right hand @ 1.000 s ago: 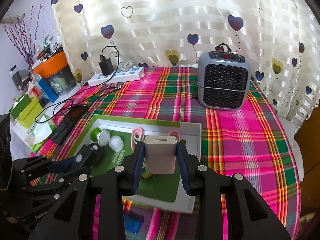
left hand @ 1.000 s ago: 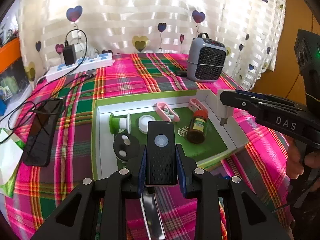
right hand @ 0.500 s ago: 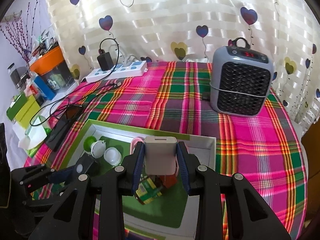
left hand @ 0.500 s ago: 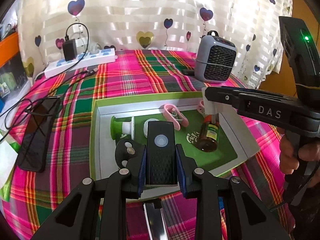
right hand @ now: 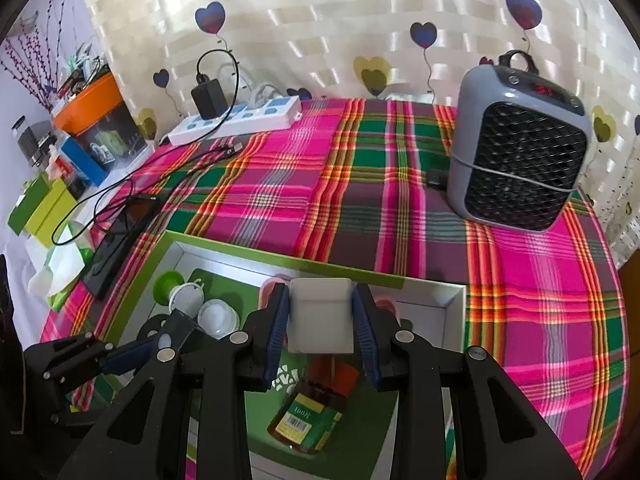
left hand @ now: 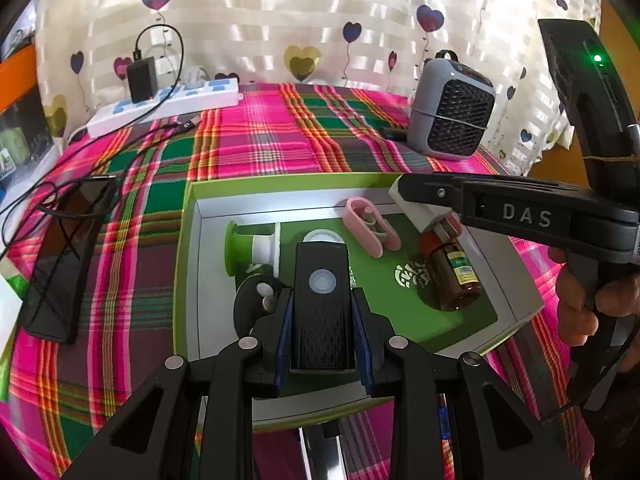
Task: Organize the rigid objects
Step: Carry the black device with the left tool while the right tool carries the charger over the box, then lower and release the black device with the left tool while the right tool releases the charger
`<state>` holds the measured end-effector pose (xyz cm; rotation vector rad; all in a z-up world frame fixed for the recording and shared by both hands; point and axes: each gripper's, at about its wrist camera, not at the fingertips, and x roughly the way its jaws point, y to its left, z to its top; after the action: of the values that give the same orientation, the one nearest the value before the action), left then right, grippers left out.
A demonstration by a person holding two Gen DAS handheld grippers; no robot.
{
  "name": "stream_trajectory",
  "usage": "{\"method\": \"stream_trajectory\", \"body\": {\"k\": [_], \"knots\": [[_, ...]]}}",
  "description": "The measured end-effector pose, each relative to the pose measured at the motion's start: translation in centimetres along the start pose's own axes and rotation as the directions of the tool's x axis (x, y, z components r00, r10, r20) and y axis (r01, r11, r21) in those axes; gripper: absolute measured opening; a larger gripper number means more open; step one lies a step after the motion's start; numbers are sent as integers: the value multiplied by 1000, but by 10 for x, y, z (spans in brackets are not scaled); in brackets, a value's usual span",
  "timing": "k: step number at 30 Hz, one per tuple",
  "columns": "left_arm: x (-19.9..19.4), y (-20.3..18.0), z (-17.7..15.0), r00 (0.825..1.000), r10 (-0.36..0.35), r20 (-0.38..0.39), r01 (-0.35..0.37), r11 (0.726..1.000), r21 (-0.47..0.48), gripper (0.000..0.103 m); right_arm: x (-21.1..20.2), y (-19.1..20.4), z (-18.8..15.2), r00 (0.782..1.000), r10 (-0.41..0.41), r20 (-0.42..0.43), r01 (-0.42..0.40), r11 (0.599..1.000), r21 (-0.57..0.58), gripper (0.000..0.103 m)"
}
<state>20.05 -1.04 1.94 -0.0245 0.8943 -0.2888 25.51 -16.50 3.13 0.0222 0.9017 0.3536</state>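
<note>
My left gripper (left hand: 322, 340) is shut on a black rectangular device (left hand: 322, 300) with a round button, held over the near left part of the green-rimmed box (left hand: 188, 216). My right gripper (right hand: 322, 330) is shut on a white plug adapter (right hand: 321, 320), hanging over the box's far right part above the amber bottle (right hand: 308, 416). In the left wrist view the adapter (left hand: 420, 210) and the right gripper (left hand: 404, 192) reach in from the right. Inside the box lie a pink clip (left hand: 372, 226), a green and white spool (left hand: 252, 246), a white cap (left hand: 322, 236) and a black round piece (left hand: 252, 304).
A grey heater (right hand: 516, 156) stands at the back right of the plaid cloth. A white power strip (right hand: 236, 120) with a black charger sits at the back left, its cables running to a black phone (left hand: 60, 264) left of the box. A person's hand (left hand: 580, 304) holds the right gripper.
Both grippers have moved forward and lower over the box. The adapter has gone from the box's right edge to above the amber bottle. Both grips are unchanged.
</note>
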Motion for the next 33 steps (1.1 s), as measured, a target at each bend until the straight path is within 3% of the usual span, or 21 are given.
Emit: {"method": "stream_trajectory", "body": {"k": [13,33], "knots": [[6,-2,1,1000,-3,-10,3,1000,5,26,20,0,1,999,-23,-38,22,1000,-22,34],[12,0,2,999,8,-34,-8,1000,2,26,22,1,2,999,-27,-30,26,1000,-16,34]]}}
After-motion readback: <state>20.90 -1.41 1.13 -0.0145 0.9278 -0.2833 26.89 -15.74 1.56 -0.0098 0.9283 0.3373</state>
